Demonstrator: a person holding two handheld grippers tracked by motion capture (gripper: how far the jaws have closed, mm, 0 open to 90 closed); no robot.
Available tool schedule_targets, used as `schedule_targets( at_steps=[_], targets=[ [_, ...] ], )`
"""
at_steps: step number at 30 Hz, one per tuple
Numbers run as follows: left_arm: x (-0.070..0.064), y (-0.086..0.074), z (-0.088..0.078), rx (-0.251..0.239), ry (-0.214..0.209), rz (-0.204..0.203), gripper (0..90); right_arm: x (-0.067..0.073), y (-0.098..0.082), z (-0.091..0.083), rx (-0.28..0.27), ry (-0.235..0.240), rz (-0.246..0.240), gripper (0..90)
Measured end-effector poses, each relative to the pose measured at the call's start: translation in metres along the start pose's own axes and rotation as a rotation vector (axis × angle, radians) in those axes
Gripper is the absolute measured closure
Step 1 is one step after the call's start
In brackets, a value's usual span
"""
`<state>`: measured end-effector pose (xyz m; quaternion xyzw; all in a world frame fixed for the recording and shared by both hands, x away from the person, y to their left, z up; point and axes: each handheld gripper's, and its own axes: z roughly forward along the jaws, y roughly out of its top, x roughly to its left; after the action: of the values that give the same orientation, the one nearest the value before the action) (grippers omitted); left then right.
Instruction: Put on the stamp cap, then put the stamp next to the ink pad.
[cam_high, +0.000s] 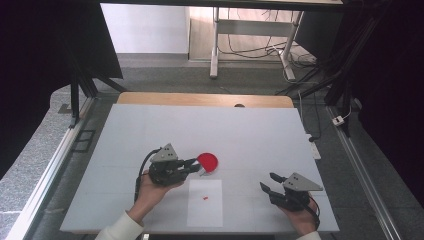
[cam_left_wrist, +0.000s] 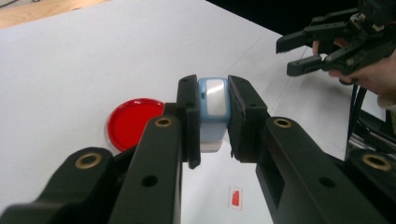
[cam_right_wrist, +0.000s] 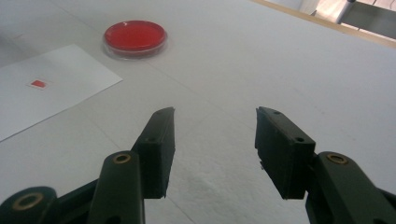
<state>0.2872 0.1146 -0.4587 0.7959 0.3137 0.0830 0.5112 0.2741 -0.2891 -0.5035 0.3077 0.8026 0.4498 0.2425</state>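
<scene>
My left gripper (cam_left_wrist: 214, 119) is shut on a small light-blue device with a pale screen (cam_left_wrist: 214, 100), held between its two black jaws. In the high view the left gripper (cam_high: 192, 165) sits at mid-table with its tips beside a round red dish (cam_high: 207, 161). The same red dish (cam_left_wrist: 133, 121) lies just left of the jaws in the left gripper view. My right gripper (cam_right_wrist: 215, 149) is open with nothing between its jaws, above bare table. It rests near the front right of the table (cam_high: 270, 184).
A white paper sheet (cam_high: 205, 202) with a small red mark (cam_high: 205, 198) lies at the front middle of the white table (cam_high: 250, 130). The red dish (cam_right_wrist: 135, 36) and the paper sheet (cam_right_wrist: 56, 88) lie far left in the right gripper view. A wooden edge (cam_high: 205, 98) runs along the back.
</scene>
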Motion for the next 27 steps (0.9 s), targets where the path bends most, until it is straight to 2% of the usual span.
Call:
schedule_targets(
  at_steps=[4, 10, 15, 22, 27],
  targets=[
    [0.005, 0.002, -0.007, -0.006, 0.022, 0.005, 75.4, -0.003, -0.001, 0.002, 0.01, -0.009, 0.004, 47.2],
    [0.015, 0.001, -0.011, -0.002, 0.057, -0.003, 75.4, -0.002, 0.0, 0.005, 0.008, 0.01, -0.006, 47.1],
    [0.025, -0.003, -0.01, 0.022, 0.091, -0.016, 75.3, -0.002, 0.0, 0.007, 0.013, 0.009, -0.01, 47.0],
    [0.034, -0.008, -0.005, 0.064, 0.135, -0.006, 75.2, -0.003, 0.0, 0.009, 0.019, 0.011, -0.014, 46.9],
    [0.04, -0.011, 0.002, 0.119, 0.167, -0.004, 75.2, -0.002, 0.0, 0.01, 0.026, 0.0, -0.024, 46.7]
  ],
)
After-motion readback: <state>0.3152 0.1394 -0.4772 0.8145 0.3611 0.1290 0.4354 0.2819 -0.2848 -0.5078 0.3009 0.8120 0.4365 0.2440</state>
